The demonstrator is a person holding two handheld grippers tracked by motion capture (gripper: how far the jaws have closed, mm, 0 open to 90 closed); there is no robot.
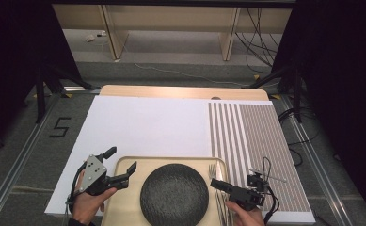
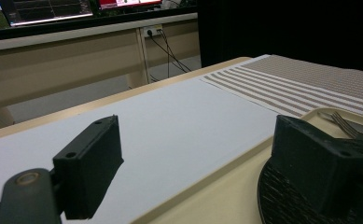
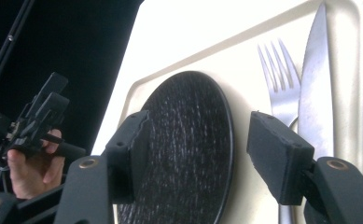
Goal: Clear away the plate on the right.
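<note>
A round black plate (image 1: 173, 193) lies in the middle of a beige tray (image 1: 171, 159) at the near table edge. A fork (image 1: 212, 171) lies on the tray's right side, with a knife (image 3: 317, 84) beside it. My left gripper (image 1: 123, 158) stands open at the tray's back-left corner, one jaw over the tray and the other over the white mat. In its own view the left gripper (image 2: 202, 163) straddles the tray rim (image 2: 216, 170), empty. My right gripper (image 1: 217, 185) is open over the cutlery, pointing at the plate. Its jaws frame the right gripper (image 3: 205, 151) around the plate's (image 3: 184, 140) edge, with the fork (image 3: 277, 79) just beyond.
A white mat (image 1: 147, 127) covers the left of the table, and a brown-striped placemat (image 1: 256, 141) lies at the right. The table's wooden far edge (image 1: 180, 92) borders grey floor with cables (image 1: 171, 70) and desk legs. Dark curtains stand on both sides.
</note>
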